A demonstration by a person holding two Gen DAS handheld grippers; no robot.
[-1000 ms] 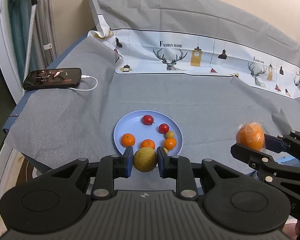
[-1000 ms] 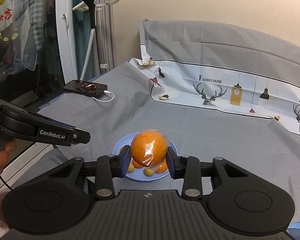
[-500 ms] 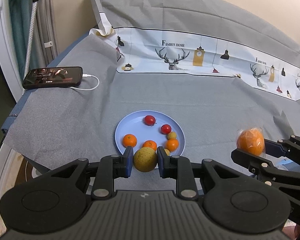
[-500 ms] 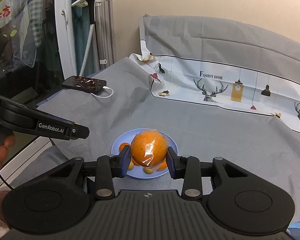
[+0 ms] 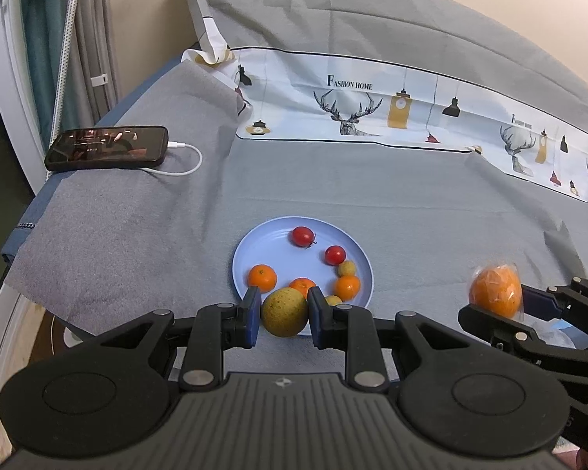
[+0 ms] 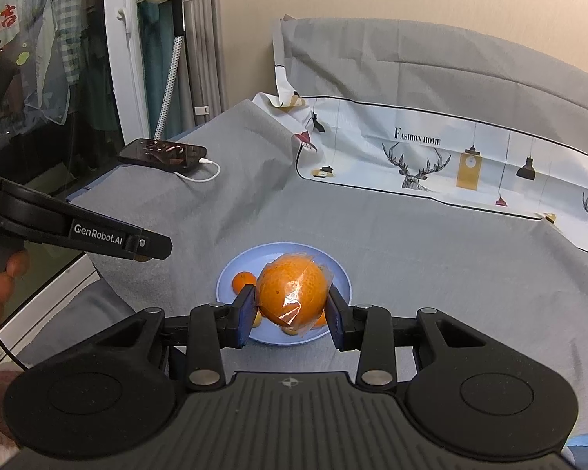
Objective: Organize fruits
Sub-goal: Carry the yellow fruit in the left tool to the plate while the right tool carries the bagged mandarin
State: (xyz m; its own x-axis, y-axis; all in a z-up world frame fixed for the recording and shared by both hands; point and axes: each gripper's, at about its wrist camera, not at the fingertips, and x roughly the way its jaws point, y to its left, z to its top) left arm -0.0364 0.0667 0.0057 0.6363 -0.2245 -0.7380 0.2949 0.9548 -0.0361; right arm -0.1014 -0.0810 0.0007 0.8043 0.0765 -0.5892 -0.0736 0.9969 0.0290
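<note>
Two gripped fruits [image 5: 285, 312] near plate's [image 5: 268, 237] edge, apparently.

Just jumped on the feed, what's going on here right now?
A person is sorting fruit with two handheld grippers. The left gripper is shut on a yellow-green round fruit, held at the near edge of the blue plate. The right gripper is shut on a plastic-wrapped orange, also held over the plate. The plate already holds small oranges and cherry tomatoes.

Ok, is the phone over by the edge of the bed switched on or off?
On. The phone has a lit screen showing an image, and a white cable is plugged into its end.
</note>
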